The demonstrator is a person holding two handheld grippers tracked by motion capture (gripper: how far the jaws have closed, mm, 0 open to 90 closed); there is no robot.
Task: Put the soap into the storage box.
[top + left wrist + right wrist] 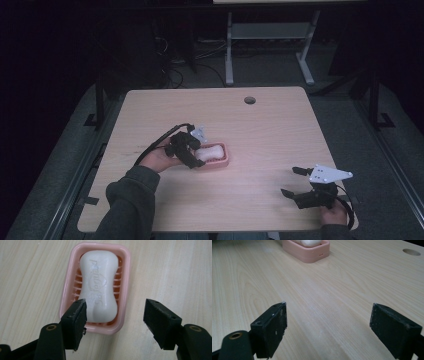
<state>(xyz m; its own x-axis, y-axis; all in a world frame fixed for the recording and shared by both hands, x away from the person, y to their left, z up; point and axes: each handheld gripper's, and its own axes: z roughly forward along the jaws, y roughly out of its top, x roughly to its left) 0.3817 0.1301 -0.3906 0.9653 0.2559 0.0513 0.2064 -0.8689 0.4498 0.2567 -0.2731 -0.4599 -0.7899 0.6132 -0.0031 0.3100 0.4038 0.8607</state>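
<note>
white soap [99, 285] in pink dish [125, 277], left tool [115, 315] spread wide above, right tool [328, 327] wide too

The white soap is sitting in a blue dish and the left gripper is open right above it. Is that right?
Almost. The dish is pink, not blue, as the left gripper view shows. The rest holds: the white soap sits in it, and the left gripper is open right above it.
</note>
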